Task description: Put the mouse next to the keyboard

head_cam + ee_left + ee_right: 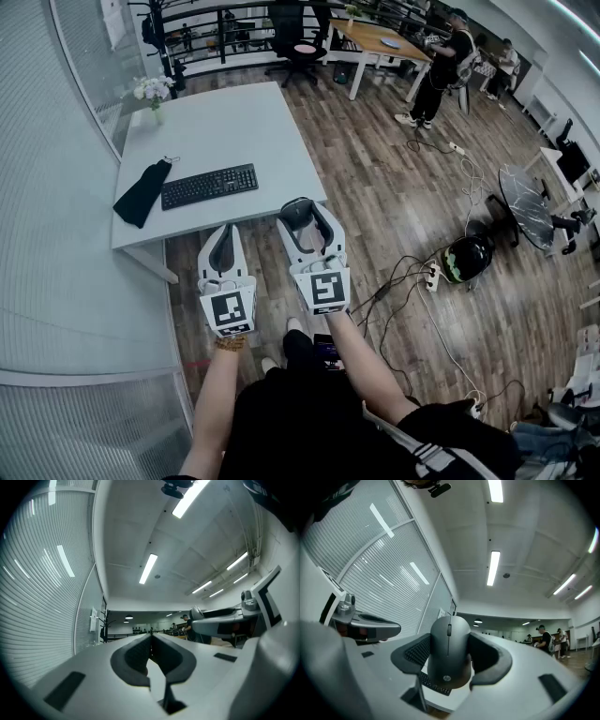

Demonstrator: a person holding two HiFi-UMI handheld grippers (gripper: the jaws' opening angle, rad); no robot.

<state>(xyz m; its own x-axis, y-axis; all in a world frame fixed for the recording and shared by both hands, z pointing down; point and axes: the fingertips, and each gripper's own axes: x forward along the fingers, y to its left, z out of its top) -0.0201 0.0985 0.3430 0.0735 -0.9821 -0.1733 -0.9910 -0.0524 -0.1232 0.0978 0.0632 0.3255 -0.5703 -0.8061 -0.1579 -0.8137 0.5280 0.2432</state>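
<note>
Right gripper [451, 654]: jaws stood wide, clamped on the flanks of a grey computer mouse [450, 648]. The mouse was carried nose-up and clear of any surface. Left gripper [151, 641]: pads met at the tips with nothing between them; it hung idle just beside the right one.

From the head view both grippers were at the near edge of the white bench [234, 122], the right one's tips just over it. The black keyboard [209, 186] lay further in and to the left. A black cloth [142, 192] sat just beside the keyboard's left end, and a small vase of flowers [153, 94] stood at the far corner.

Judgement: the carry was under way and the placing not yet done. The bare bench to the right of the keyboard looked the best landing spot. The carry would go best kept level. The mouse should be lowered until its base sat flat, near the keyboard but not touching it, and the jaws opened only then. The left gripper would do well to stay out of the path.

Hard to make out:
- In the right gripper view the mouse blocked most of the keyboard; only a strip of keys showed beneath it.
- The mouse's underside was unseen, as were the exact spots where the pads pressed.
- In the head view the mouse was largely lost inside the jaws.
</note>
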